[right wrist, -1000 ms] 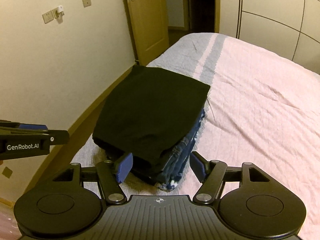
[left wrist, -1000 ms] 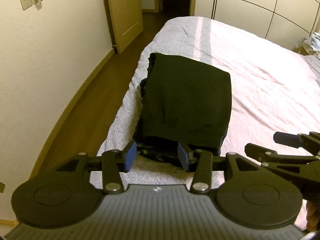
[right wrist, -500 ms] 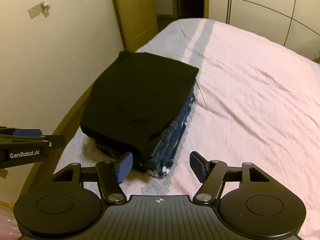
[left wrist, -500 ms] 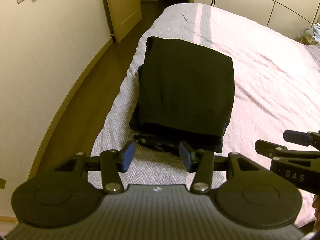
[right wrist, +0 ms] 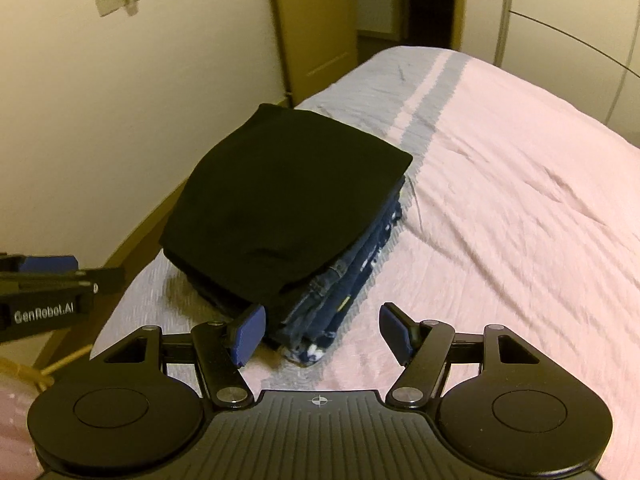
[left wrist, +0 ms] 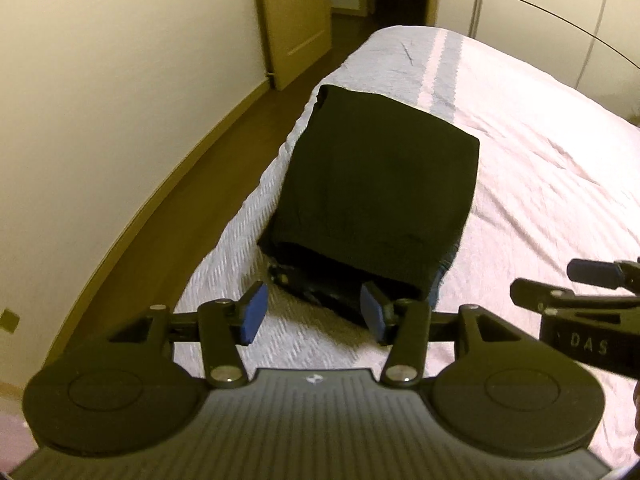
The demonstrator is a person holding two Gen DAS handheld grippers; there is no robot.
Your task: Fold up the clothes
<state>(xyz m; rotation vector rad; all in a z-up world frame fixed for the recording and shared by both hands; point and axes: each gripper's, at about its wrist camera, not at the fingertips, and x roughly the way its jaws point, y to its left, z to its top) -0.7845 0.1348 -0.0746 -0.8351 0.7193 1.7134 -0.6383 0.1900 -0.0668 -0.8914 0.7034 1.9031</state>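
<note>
A pile (right wrist: 288, 204) of folded clothes sits on the bed (right wrist: 520, 208), close to its left edge and near the bed's front corner. A black piece lies on top, with jeans (right wrist: 344, 292) and other dark cloth under it. To the left of the bed are the wood floor (left wrist: 168, 184) and a pale wall (left wrist: 100, 100) with a socket (right wrist: 116, 0). Past the far end of the bed a door (right wrist: 316, 28) stands open. Big closet panels (right wrist: 560, 40) run along the right side. Nothing lies on the pink cover between the 2 grippers and the pile. The left gripper (left wrist: 312, 312) is spread apart with only bed cover between its blue pads, and it has just been opening wider. Its right pad (left wrist: 372, 312) shows in front of the pile's near edge, but I cannot tell if it touches. The right gripper (right wrist: 324, 332) is spread wide too, holding nothing, with the pile's near corner showing between its pads. A second ago the left pads sat right at the pile's near edge, and now they are a little back from it. The pile has kept its shape.
</note>
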